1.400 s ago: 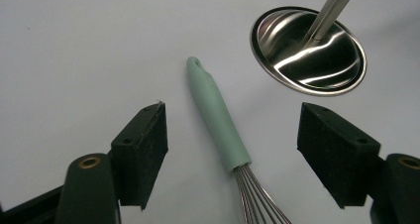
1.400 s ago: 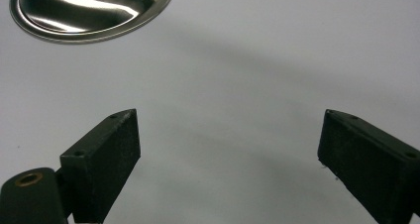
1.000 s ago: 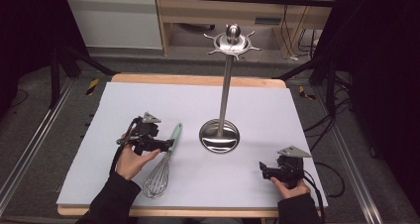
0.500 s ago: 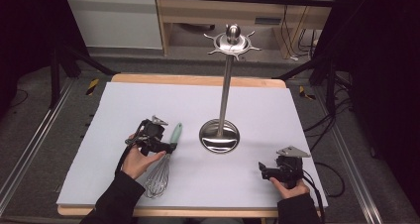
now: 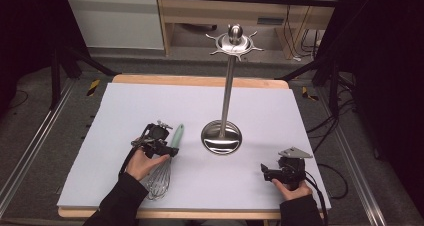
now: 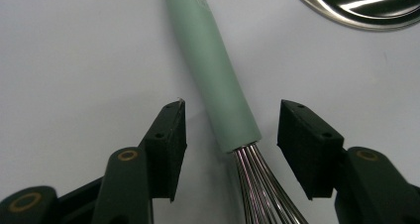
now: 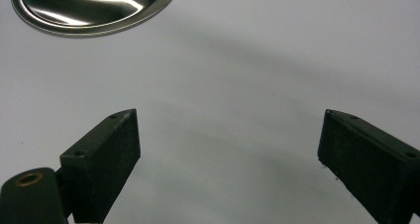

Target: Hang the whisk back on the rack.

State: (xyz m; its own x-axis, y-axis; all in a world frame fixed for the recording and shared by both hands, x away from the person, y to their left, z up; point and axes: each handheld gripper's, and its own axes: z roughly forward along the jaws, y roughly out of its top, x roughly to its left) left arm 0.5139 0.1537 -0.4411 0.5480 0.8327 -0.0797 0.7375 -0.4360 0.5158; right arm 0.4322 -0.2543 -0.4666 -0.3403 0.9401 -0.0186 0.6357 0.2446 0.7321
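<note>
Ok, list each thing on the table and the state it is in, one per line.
Whisk: lying flat, ungripped.
Left gripper: open, jaws just been closing, astride the whisk handle with a gap on each side.
Right gripper: open, nothing between its jaws.
Utensil stand: upright, hooks bare.

On the table (image 5: pixel 125 106) a whisk (image 5: pixel 165 166) lies left of the stand (image 5: pixel 222 136), handle pointing away from the person, wires toward the near edge. The left tongs (image 5: pixel 167 148) straddle the handle where it meets the wires, their jaws just now closing, pads apart from it. The right tongs (image 5: pixel 265 172) rest near the front right corner, right of the stand's base.
</note>
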